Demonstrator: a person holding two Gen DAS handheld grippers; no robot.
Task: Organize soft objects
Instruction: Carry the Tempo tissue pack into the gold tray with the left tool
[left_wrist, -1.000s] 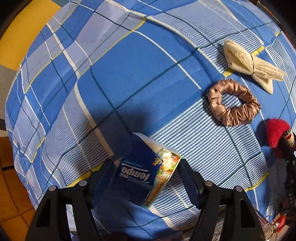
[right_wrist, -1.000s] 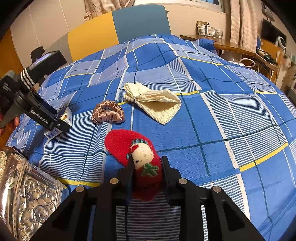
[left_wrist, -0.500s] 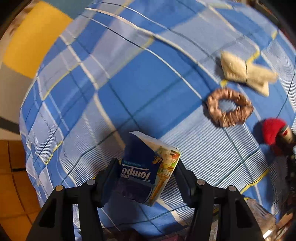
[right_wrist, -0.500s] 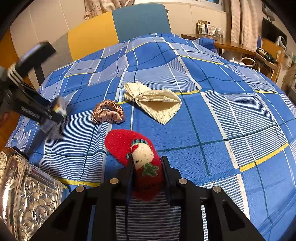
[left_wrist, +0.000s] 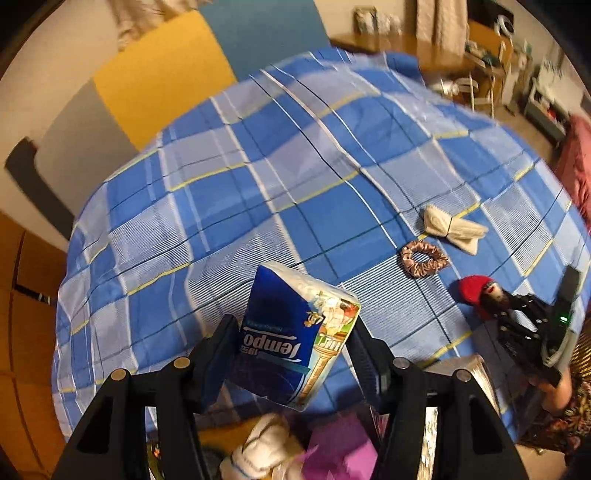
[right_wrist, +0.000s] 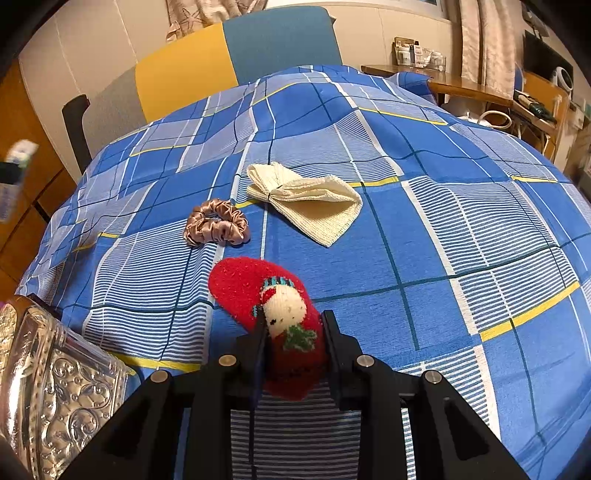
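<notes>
Blue plaid bedspread (right_wrist: 424, 229) fills both views, a yellow-and-teal headboard (right_wrist: 236, 55) behind it and a wooden desk (right_wrist: 469, 86) cluttered at the far right. On the bed lie a cream knitted cloth (right_wrist: 310, 201) cinched like a bow and, just beside it, a pink satin scrunchie (right_wrist: 216, 227) — both flat on the cover, neither touched. An embossed silver box (right_wrist: 51, 380) sits at the bed's near left edge in the right wrist view.

Left claw (left_wrist: 291, 354) is up off the bed, grasping a tissue pack (left_wrist: 295, 332): dark blue wrapper, white "Tempo" lettering upside down to the camera, a cartoon panel down one side, white plastic at the far end. Both pads press its flanks and it hangs tilted. Below it is a blurred jumble of white and purple soft things, possibly inside a container — too smeared to say.

Right claw (right_wrist: 293, 339) is clenched on a red sock (right_wrist: 258, 291) with a snowman face and green holly, toe end resting on the bedspread just short of the scrunchie.
</notes>
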